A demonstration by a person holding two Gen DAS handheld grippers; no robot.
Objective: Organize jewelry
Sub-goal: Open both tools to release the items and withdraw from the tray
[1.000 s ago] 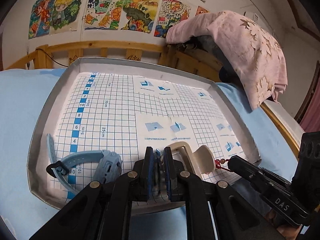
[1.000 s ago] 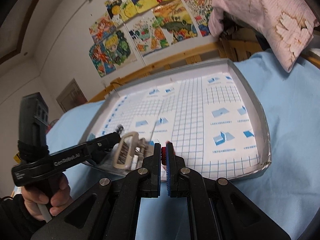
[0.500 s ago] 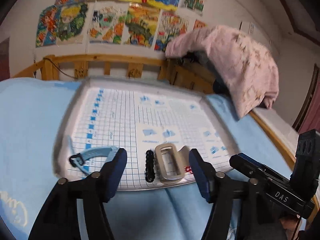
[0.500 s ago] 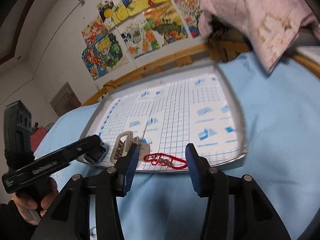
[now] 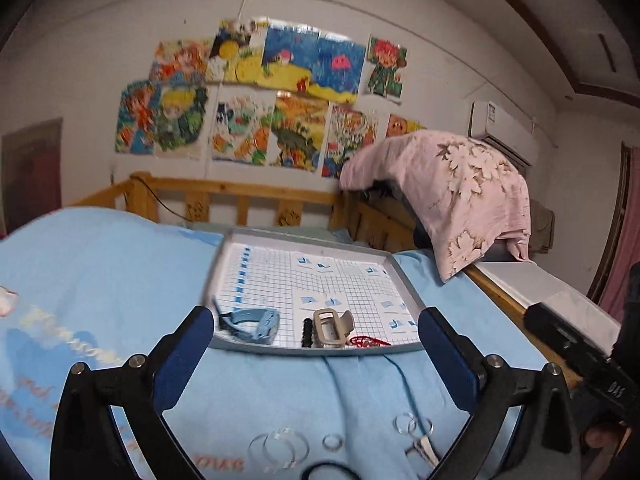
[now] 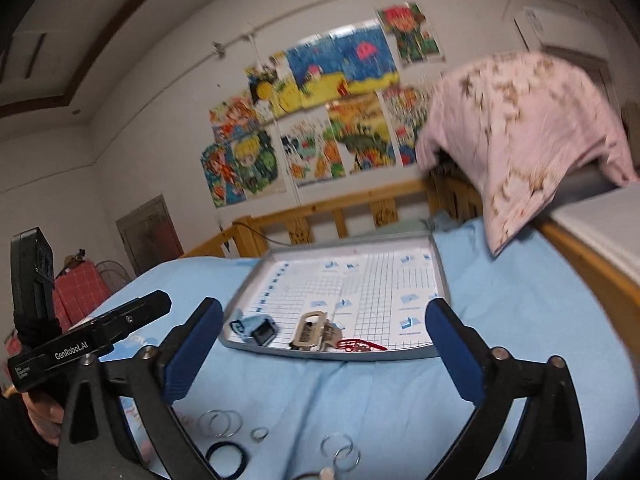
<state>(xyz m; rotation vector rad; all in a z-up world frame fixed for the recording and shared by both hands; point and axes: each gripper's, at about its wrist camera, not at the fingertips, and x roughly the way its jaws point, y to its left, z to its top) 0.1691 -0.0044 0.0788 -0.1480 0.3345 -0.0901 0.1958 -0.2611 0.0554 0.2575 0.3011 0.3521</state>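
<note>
Now both tools seen opening wide with nothing between the pads, left tool (image 5: 316, 344), right tool (image 6: 324, 340), tray (image 5: 404, 280) lying ahead on the blue bed, blue watch (image 5: 256, 322), beige watch (image 5: 330, 326) and red bracelet (image 5: 368, 342) laid along its near edge, loose rings (image 5: 280, 446) scattered beneath the tools.

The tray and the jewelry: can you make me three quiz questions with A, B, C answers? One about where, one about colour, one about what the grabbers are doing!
1. Where is the tray?
A on the blue bedsheet
B on the floor
C on a shelf

2. What colour is the watch?
A red
B light blue
C black

3. What do the left gripper and right gripper hold?
A a ring
B the watch
C nothing

Answers: 1 A, the sheet surrounds the tray. 2 B, its strap and case look pale blue. 3 C, both jaws are opening with nothing between them.
</note>
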